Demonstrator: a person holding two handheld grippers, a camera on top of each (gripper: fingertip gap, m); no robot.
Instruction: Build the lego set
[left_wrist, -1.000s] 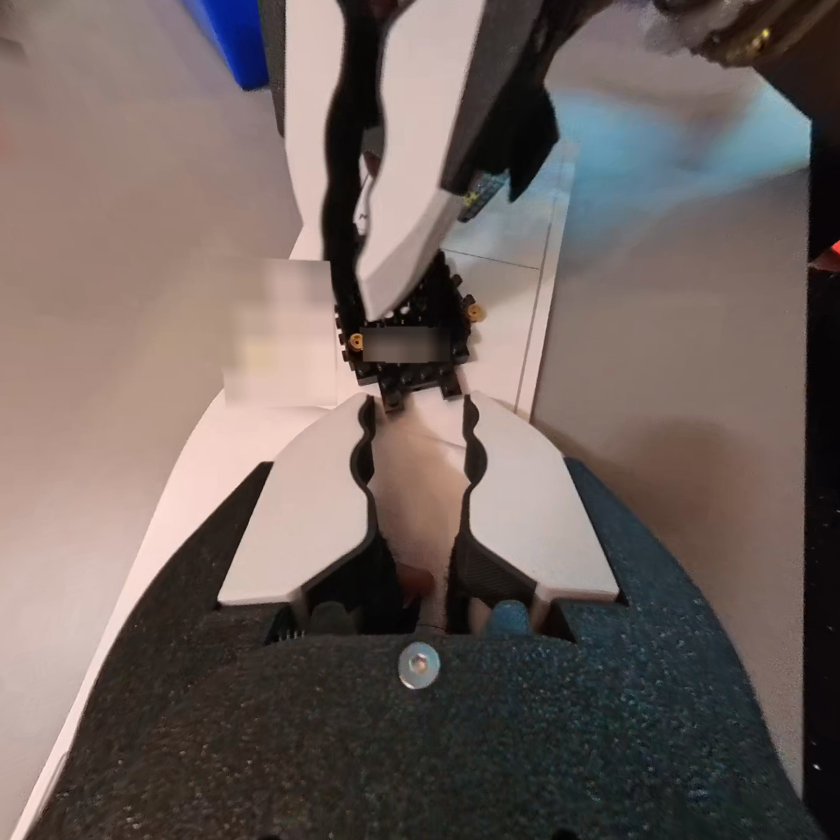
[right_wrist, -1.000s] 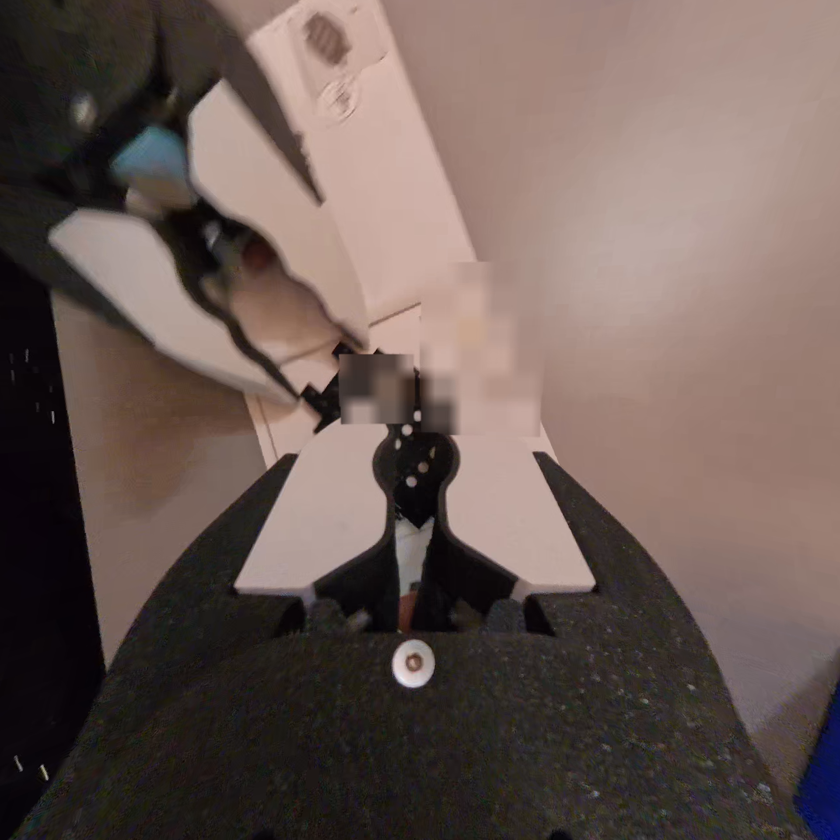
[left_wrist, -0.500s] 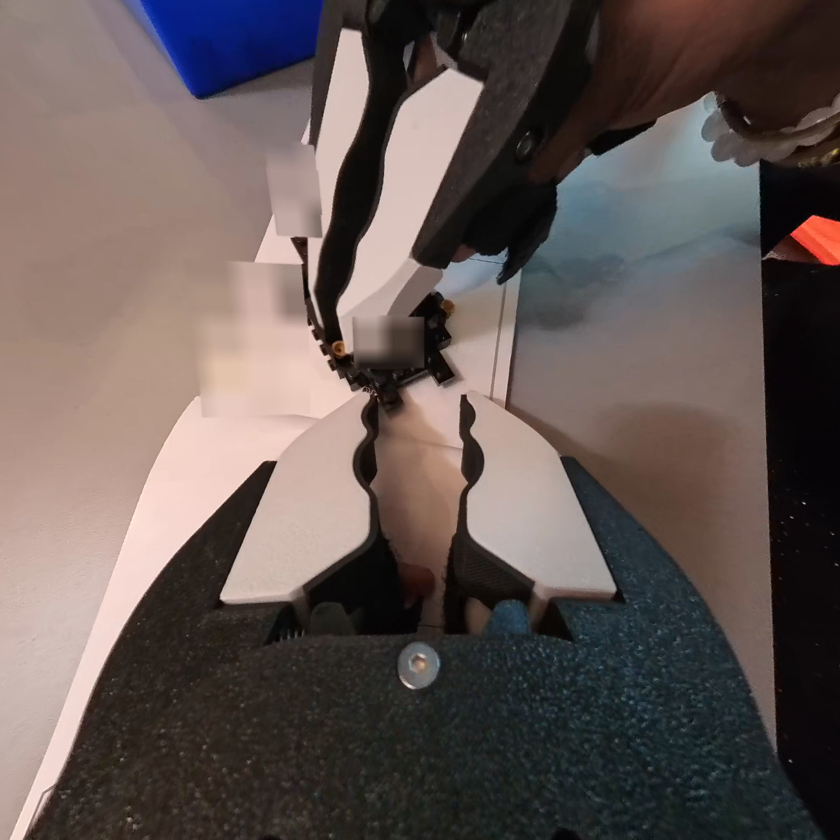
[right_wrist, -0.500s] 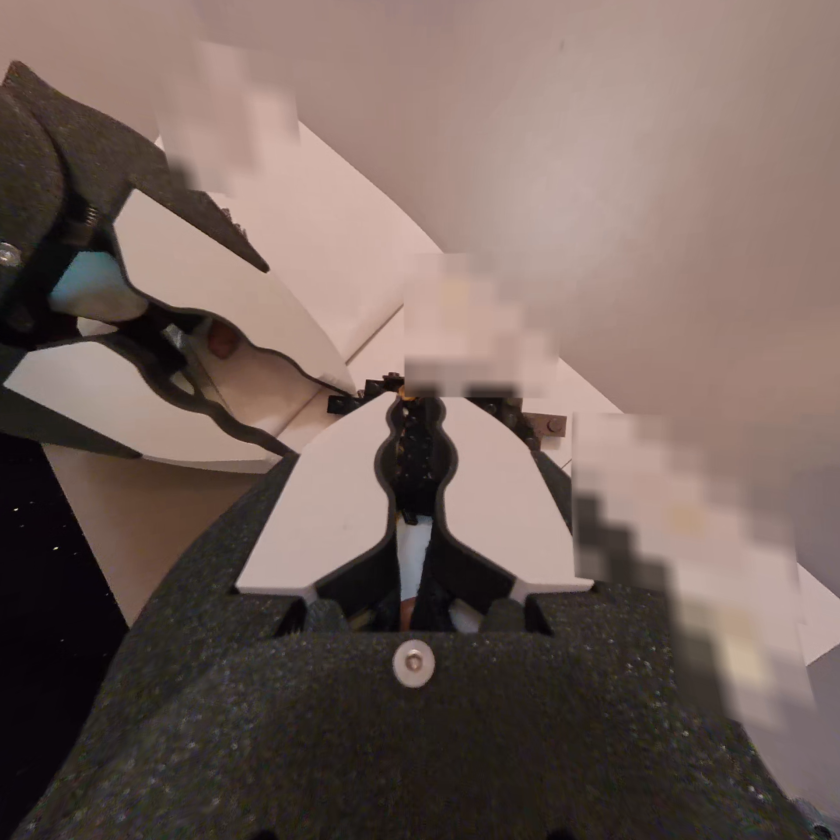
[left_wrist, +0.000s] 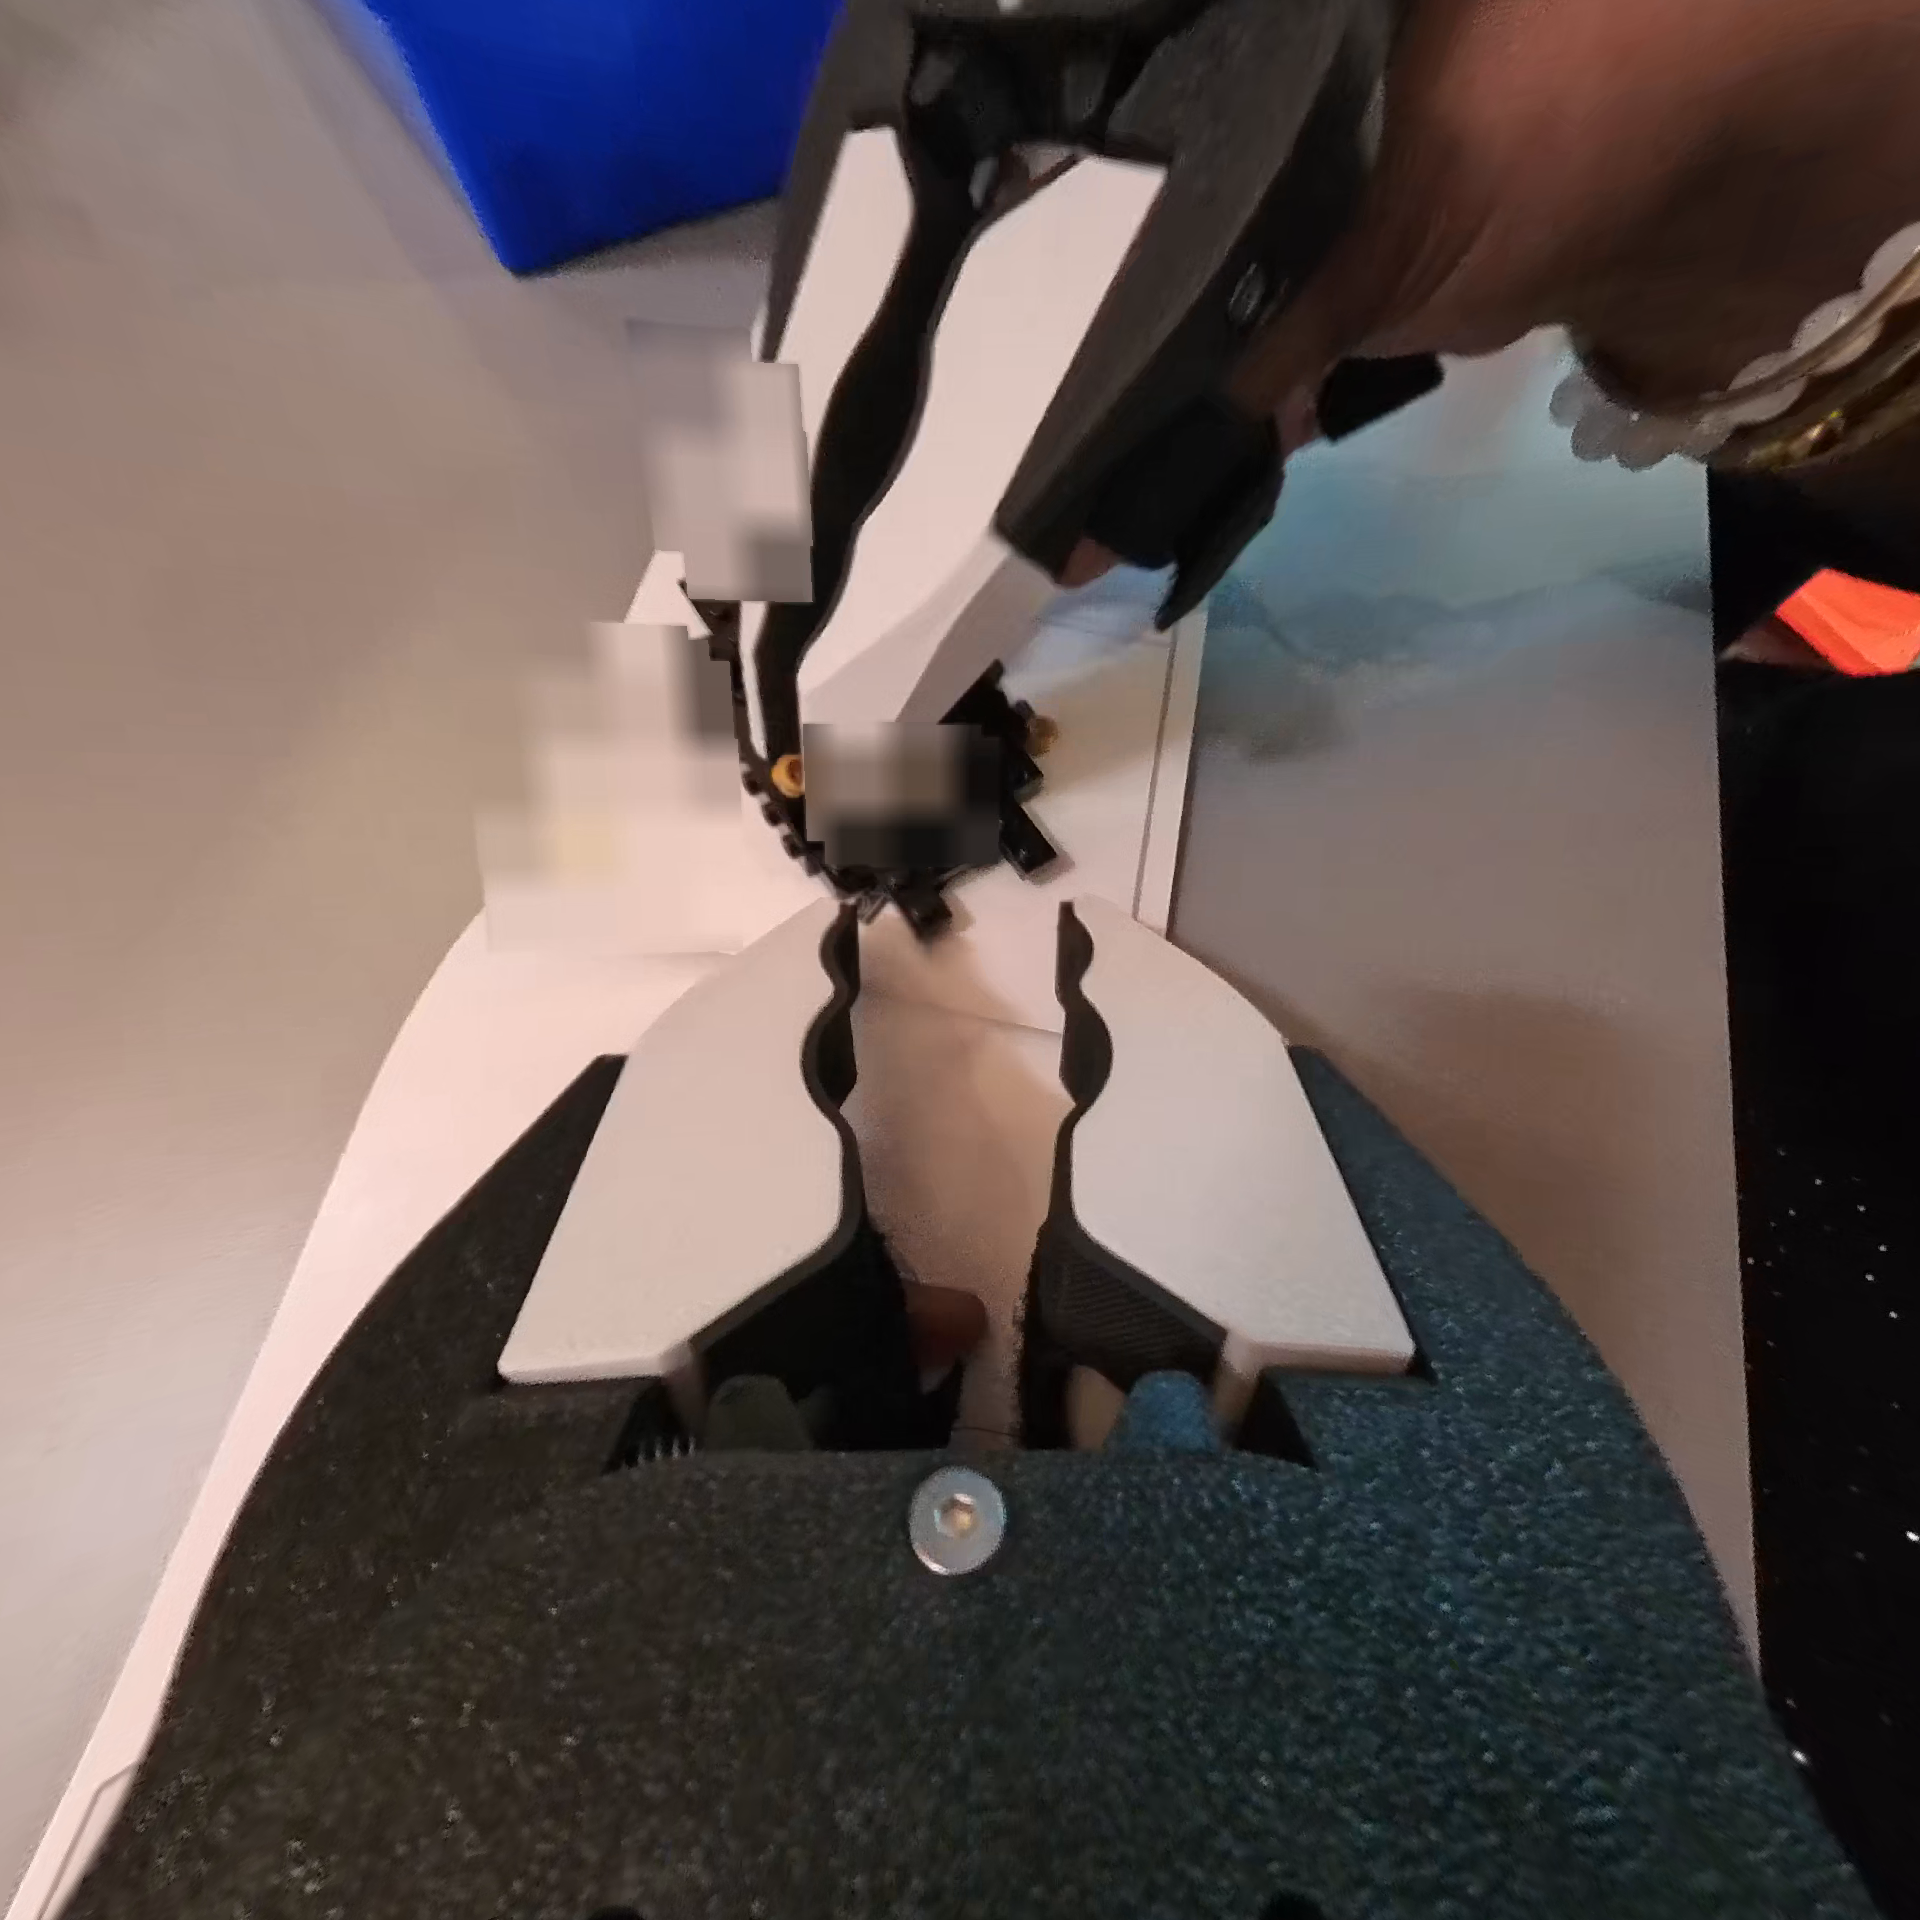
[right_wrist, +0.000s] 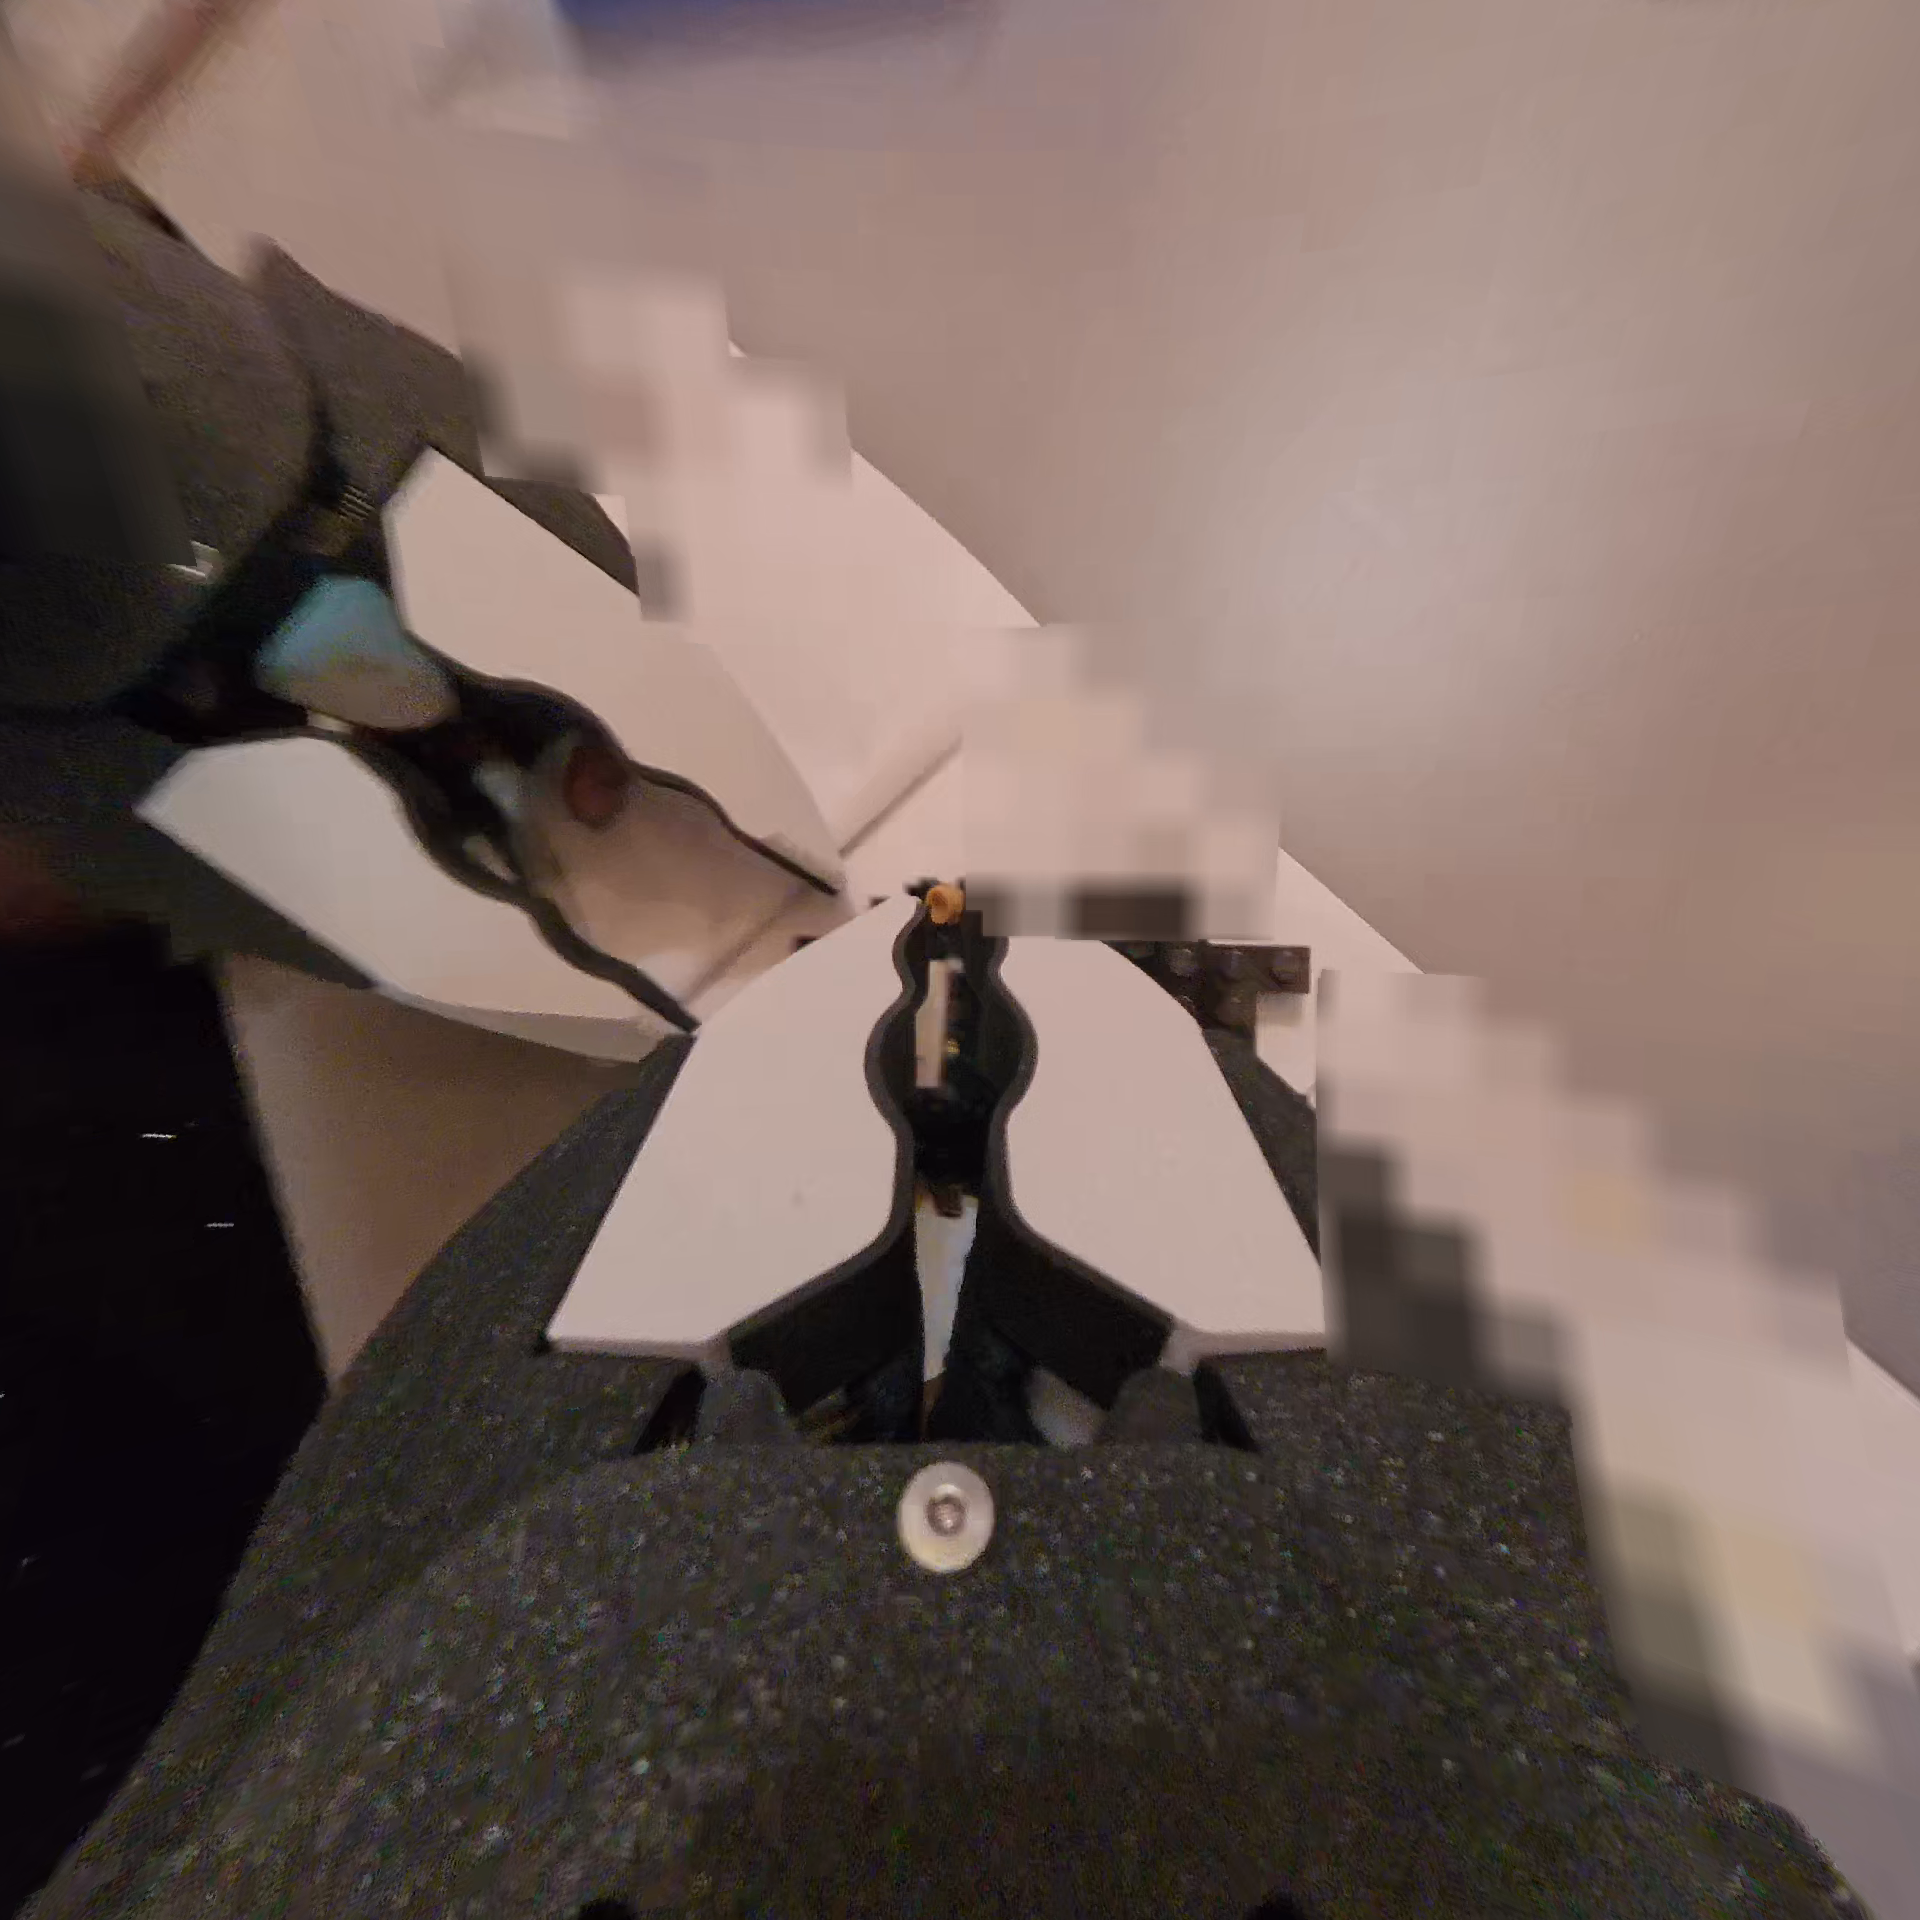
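Observation:
My right gripper (right_wrist: 945, 935) is shut on a black brick-built model (right_wrist: 1236, 982) with small gold studs (right_wrist: 943, 902). Part of the model sits between its pads and a black plate sticks out to the right. In the left wrist view the right gripper's white fingers (left_wrist: 935, 582) come down from above and hold the model (left_wrist: 1023, 831) just over a white board (left_wrist: 416, 1143). My left gripper (left_wrist: 958, 920) is open and holds nothing. Its left fingertip is right at the model's lowest point. It also shows open in the right wrist view (right_wrist: 758, 956).
A blue bin (left_wrist: 623, 125) stands at the far top. A black surface (left_wrist: 1818, 1143) runs along the right with an orange thing (left_wrist: 1849, 629) on it. A hand with a bracelet (left_wrist: 1662, 208) holds the right gripper. The grey table (left_wrist: 1403, 1039) surrounds the board. Left and right tips are no more than a few centimetres apart.
The right gripper has tilted and shifted with the black model still in it. The left gripper has stayed open just below the model. The blue bin has come further into view.

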